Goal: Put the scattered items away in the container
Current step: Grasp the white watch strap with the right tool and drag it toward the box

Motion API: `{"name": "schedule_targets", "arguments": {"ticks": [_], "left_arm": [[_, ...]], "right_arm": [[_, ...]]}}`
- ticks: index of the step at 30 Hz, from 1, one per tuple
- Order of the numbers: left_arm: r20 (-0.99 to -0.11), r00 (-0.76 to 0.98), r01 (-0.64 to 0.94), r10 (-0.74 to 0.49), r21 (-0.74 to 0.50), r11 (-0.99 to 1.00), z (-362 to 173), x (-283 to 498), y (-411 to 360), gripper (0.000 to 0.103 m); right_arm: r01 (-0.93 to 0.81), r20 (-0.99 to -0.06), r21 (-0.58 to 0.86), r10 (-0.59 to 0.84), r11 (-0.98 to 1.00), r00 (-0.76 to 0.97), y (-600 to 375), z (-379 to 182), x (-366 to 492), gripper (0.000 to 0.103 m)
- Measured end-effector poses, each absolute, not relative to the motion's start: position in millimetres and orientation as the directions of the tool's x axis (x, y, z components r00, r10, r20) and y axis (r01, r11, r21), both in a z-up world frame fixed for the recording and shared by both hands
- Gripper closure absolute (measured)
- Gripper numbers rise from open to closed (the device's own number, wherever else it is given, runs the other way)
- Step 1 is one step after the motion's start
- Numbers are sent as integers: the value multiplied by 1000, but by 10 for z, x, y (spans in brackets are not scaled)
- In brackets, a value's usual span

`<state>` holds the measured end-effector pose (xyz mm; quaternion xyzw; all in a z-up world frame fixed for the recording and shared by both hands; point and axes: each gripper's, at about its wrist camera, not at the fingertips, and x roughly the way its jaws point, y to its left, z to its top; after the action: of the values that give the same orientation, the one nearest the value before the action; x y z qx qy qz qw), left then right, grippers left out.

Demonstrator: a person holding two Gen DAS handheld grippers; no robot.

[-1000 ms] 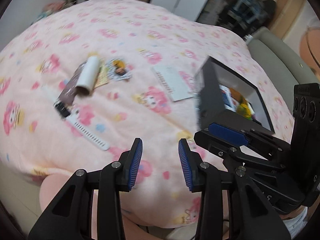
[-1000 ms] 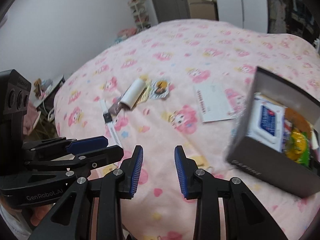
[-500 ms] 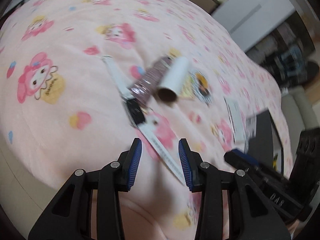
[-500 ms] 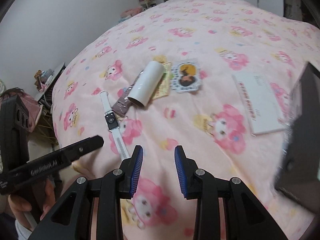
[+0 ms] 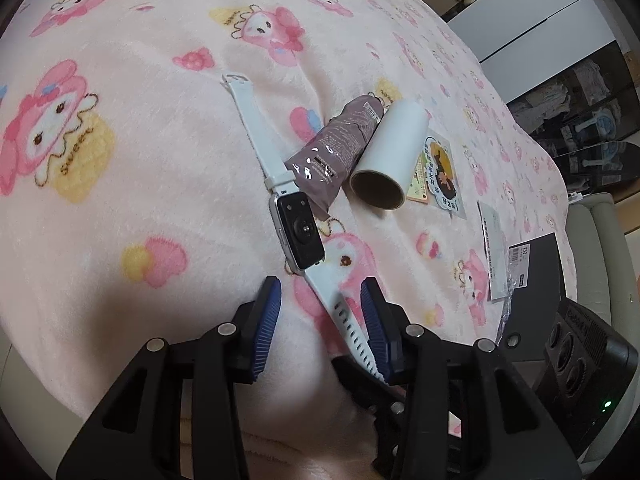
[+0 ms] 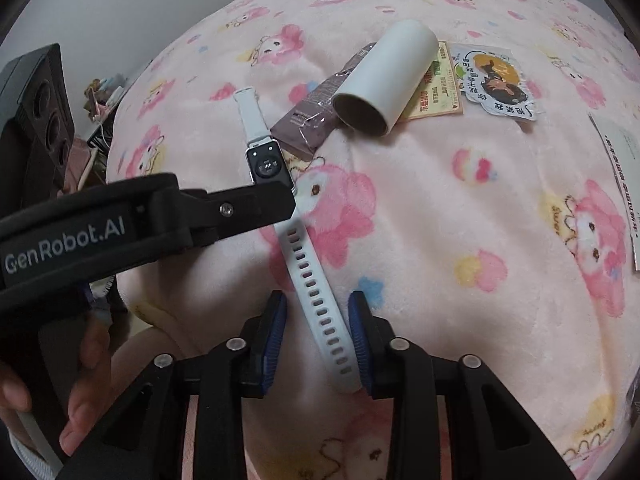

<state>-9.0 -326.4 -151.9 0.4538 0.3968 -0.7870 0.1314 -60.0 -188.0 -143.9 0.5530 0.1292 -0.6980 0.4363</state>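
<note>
A white-strapped smartwatch (image 5: 300,236) lies face down on the pink blanket (image 5: 120,208). My left gripper (image 5: 320,312) is open just short of its black case, with the holed strap running between the pads close to the right one. In the right wrist view the watch (image 6: 267,164) shows again. My right gripper (image 6: 318,320) is open astride the strap's (image 6: 316,300) free end. The left gripper's finger (image 6: 240,208) reaches over the watch case. The black box (image 5: 536,280) stands at the right edge, its inside hidden.
Beyond the watch lie a brown pouch (image 5: 340,152), a white cardboard roll (image 5: 390,156), two printed cards (image 5: 440,168) and a white leaflet (image 5: 494,248). A hand (image 6: 80,380) holds the left gripper's handle. The bed's edge (image 6: 168,320) drops off just below both grippers.
Both grippers have swung left and down from the box side to the watch. The strap now lies between each pair of fingers. The box has left the right wrist view.
</note>
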Motion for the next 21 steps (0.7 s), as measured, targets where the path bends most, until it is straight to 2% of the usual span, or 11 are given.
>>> {"name": "schedule_targets", "arguments": {"ticks": [3, 5, 12, 21], "left_arm": [[-816, -556, 543, 158, -501, -674, -1495, -116, -3150, 64], [-805, -563, 509, 186, -516, -689, -1478, -143, -3006, 73], [-780, -553, 360, 294, -541, -760, -1353, -252, -2227, 76], [-751, -460, 115, 473, -579, -807, -1206, -433, -1042, 78]], "right_arm": [[753, -867, 317, -499, -577, -18, -1796, -1363, -600, 87], [745, -856, 322, -516, -584, -35, -1708, -1279, -588, 90], [723, -832, 310, -544, -618, -109, -1124, -993, -525, 90], [595, -823, 332, -533, -732, -197, 102, -889, -484, 90]]}}
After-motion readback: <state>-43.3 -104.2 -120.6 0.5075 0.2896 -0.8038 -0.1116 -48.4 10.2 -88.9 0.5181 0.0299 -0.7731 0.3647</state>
